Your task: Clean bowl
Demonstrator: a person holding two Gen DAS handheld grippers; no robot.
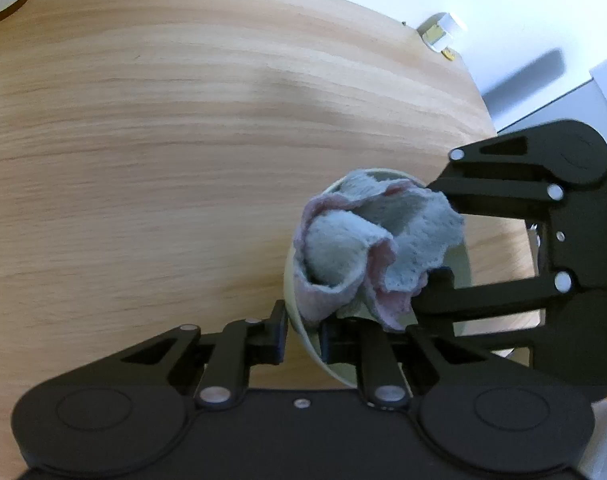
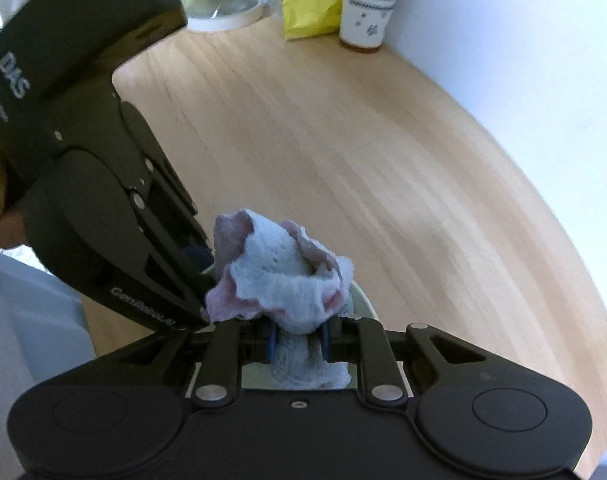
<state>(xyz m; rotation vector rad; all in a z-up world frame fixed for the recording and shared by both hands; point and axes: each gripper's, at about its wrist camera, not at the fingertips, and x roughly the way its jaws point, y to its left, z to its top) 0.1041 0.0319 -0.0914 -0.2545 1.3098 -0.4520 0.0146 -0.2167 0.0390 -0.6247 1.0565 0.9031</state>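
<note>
Clamping the bowl (image 1: 303,332) rim, left gripper (image 1: 301,336); right gripper (image 2: 297,338) pinches cloth (image 2: 287,280) inside.

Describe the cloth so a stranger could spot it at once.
Start at the round wooden table, then find the pale green bowl the left gripper pinches by its rim. The cloth is bunched inside it, pinched by the right gripper: the only soft thing there, light blue with pink edges.

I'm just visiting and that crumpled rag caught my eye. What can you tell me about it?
The cloth is a soft, waffle-textured rag, pale blue-white with pink edges, bunched into loose folds. The right gripper pinches its lower part between blue pads. The bunch sits in the pale green bowl, covering most of its inside, while the left gripper clamps the bowl's rim.
</note>
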